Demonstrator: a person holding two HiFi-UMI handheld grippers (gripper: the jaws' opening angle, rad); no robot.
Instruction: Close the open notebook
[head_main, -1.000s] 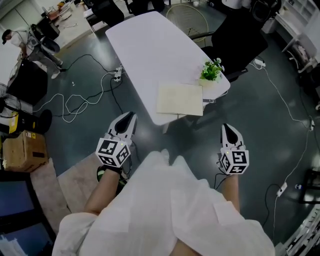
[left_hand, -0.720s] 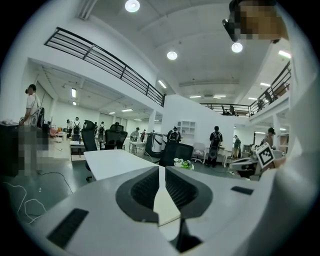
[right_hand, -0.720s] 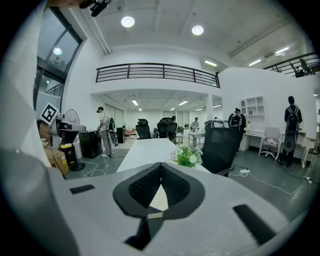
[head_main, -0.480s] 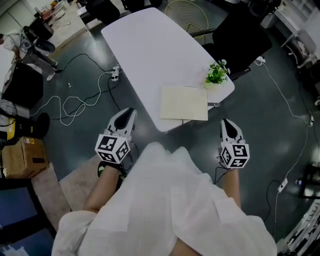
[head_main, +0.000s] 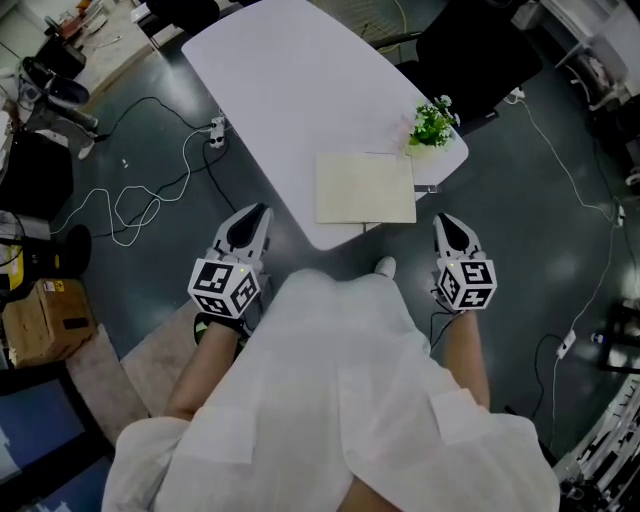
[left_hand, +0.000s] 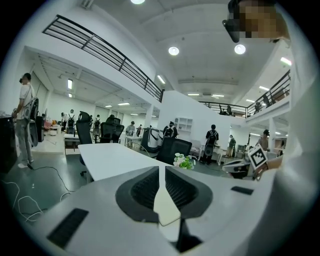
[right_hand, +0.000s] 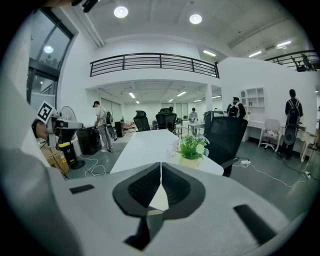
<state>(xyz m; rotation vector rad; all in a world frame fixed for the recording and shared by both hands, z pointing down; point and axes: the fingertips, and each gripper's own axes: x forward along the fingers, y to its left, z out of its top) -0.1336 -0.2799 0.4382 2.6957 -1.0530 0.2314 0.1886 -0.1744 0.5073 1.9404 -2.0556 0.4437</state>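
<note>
A cream notebook (head_main: 365, 188) lies flat near the front end of the white table (head_main: 290, 90), beside a small potted plant (head_main: 430, 125). My left gripper (head_main: 255, 213) hangs over the floor just off the table's near left edge, jaws together and empty. My right gripper (head_main: 445, 220) is off the table's near right corner, below and right of the notebook. Its jaws are just starting to open, with only a hairline gap and nothing between them. In the left gripper view the left gripper (left_hand: 160, 169) points along the table. In the right gripper view the right gripper (right_hand: 160, 164) faces the plant (right_hand: 192, 147).
A black office chair (head_main: 480, 60) stands beyond the table's right side. Cables (head_main: 150, 200) trail over the dark floor at the left, and a cardboard box (head_main: 40, 320) sits further left. People stand far off in the office. My white garment (head_main: 340, 400) fills the foreground.
Both grippers have come forward and slightly down toward the table's near end. The table and notebook sit nearer to them in the head view. A shoe tip now shows between the grippers.
</note>
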